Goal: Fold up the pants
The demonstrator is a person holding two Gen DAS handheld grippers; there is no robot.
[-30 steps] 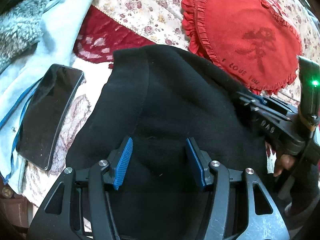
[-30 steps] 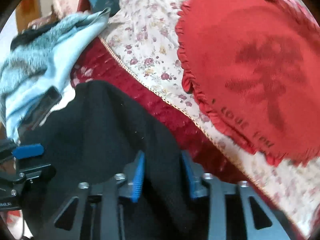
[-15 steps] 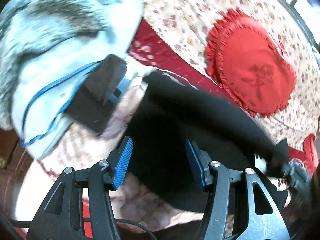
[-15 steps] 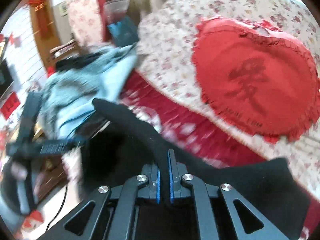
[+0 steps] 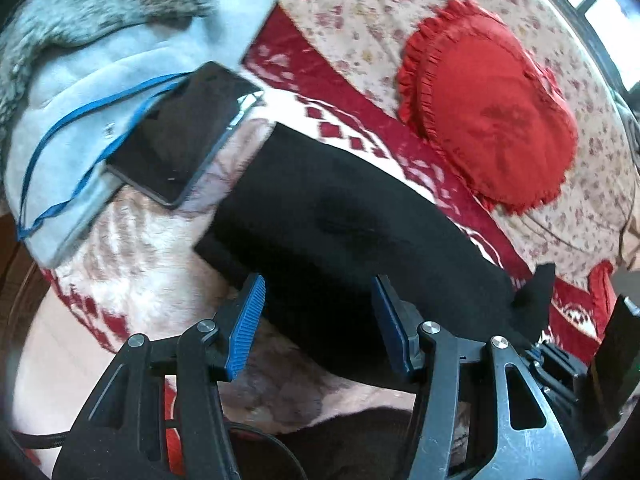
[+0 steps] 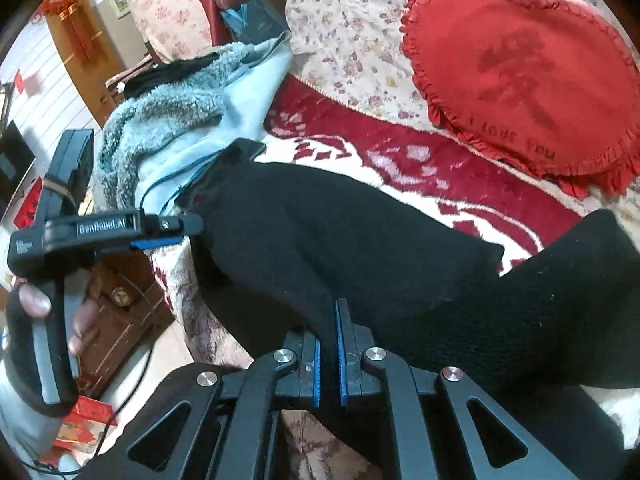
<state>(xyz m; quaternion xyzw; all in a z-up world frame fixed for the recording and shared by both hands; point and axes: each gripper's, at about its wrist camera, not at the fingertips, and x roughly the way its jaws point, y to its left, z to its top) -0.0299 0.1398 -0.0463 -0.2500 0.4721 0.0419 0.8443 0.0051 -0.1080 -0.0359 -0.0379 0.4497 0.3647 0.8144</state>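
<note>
Looking along my right claw (image 6: pixel 329 354), I see it clamped on a fold of the black pants (image 6: pixel 360 248), which lie across the red-and-white blanket (image 6: pixel 400 160) near the bed's edge. My left claw (image 5: pixel 318 326) stands apart over the pants, its pads gripping nothing. A dark phone (image 5: pixel 184 132) lies just beside the pants' far end, partly on a pale blue fleece garment (image 5: pixel 100 80) with a blue cord (image 5: pixel 80 108) looped over it. A red heart-shaped cushion (image 5: pixel 492 136) sits farther in on the floral bedspread (image 5: pixel 360 8). Only the right view shows the hand (image 6: pixel 48 308) holding the left claw, and a wooden cabinet (image 6: pixel 116 300) below the bed's edge.
</note>
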